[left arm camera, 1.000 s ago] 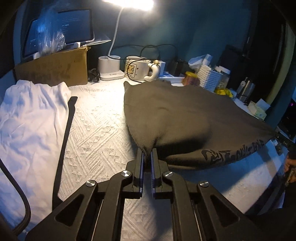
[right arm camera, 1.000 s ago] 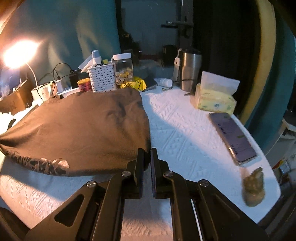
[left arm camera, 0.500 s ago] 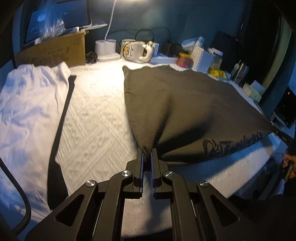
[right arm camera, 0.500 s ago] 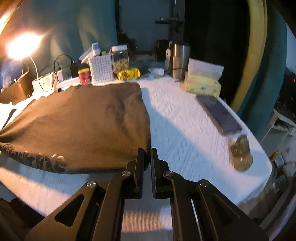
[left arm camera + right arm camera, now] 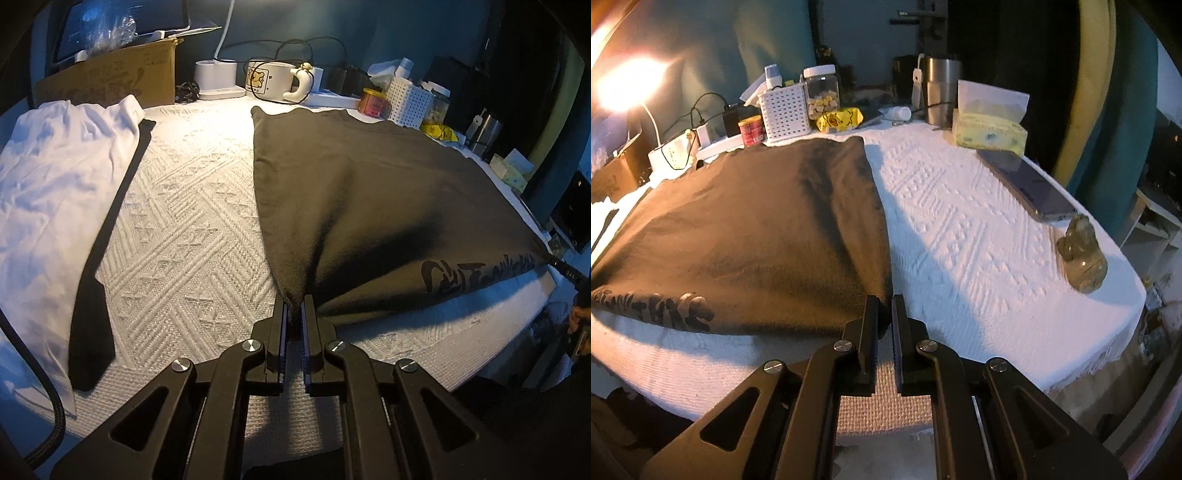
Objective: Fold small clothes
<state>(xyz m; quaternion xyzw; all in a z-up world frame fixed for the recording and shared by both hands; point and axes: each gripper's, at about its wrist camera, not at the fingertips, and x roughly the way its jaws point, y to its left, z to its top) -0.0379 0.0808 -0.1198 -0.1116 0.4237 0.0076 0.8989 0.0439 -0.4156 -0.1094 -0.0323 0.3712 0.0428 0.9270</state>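
Observation:
A dark brown shirt with black lettering lies spread on the white textured table cover. My left gripper is shut on its near left corner and holds it lifted off the table. In the right wrist view my right gripper is shut on the near right corner of the same shirt, also raised. The near edge hangs stretched between the two grippers; the far edge rests on the table.
A white garment and a black strap lie at the left. A cardboard box, mug, white basket, jar, steel tumbler, tissue box, phone and small figurine line the back and right.
Both grippers have pulled back and up with the shirt corners, drawing its near edge toward the table's front edge. Both stay shut.

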